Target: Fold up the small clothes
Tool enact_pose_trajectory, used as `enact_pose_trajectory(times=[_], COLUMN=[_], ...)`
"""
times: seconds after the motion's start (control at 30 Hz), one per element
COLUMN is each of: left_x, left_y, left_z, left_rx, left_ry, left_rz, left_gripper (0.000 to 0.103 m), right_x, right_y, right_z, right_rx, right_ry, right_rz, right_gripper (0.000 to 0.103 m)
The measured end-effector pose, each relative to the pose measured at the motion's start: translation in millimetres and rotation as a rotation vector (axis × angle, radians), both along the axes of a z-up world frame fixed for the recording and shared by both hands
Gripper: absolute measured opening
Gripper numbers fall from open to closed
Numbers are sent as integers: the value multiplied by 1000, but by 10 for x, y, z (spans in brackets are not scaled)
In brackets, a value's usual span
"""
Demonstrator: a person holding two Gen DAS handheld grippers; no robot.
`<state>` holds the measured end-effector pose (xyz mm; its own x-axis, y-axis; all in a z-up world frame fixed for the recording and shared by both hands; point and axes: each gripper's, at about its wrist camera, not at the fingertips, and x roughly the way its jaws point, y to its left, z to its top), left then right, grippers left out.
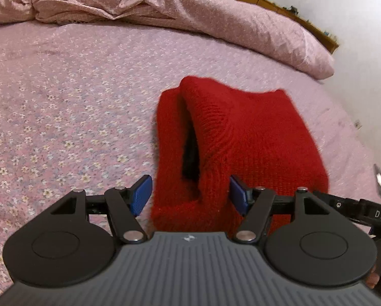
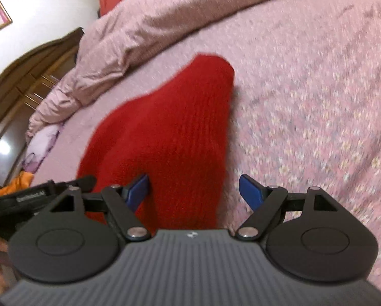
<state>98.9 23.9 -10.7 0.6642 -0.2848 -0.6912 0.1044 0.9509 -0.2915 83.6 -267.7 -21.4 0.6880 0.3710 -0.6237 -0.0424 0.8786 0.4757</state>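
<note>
A red knitted garment lies folded over itself on the pink floral bedsheet, with a dark gap along its left fold. My left gripper is open, its blue fingers standing either side of the garment's near edge. In the right wrist view the garment stretches away from the near edge. My right gripper is open, its left blue finger against the knit and its right one over the sheet. The right gripper's body shows at the right of the left wrist view.
A bunched pink duvet lies across the far side of the bed. A wooden headboard edge and white wall are behind it. A dark wooden wardrobe and an orange cloth are left in the right wrist view.
</note>
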Motion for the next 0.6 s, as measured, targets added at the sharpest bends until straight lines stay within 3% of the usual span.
enact_pose_trajectory(times=[0.13,0.37,0.6], left_x=[-47,-288,-559], left_y=[10,-104,-217], left_z=[-21,170,201], left_rx=[-1,85,152], left_ry=[-2,-56,-39], left_rz=[29,33,36], left_gripper=[73,73,74], right_x=[7,-234,-547], right_y=[84,255,386], right_z=[-96,186,315], right_rx=[-18,-143,-227], right_ry=[-1,-102,-159], right_rz=[11,22,-26], right_gripper=[81,80,80])
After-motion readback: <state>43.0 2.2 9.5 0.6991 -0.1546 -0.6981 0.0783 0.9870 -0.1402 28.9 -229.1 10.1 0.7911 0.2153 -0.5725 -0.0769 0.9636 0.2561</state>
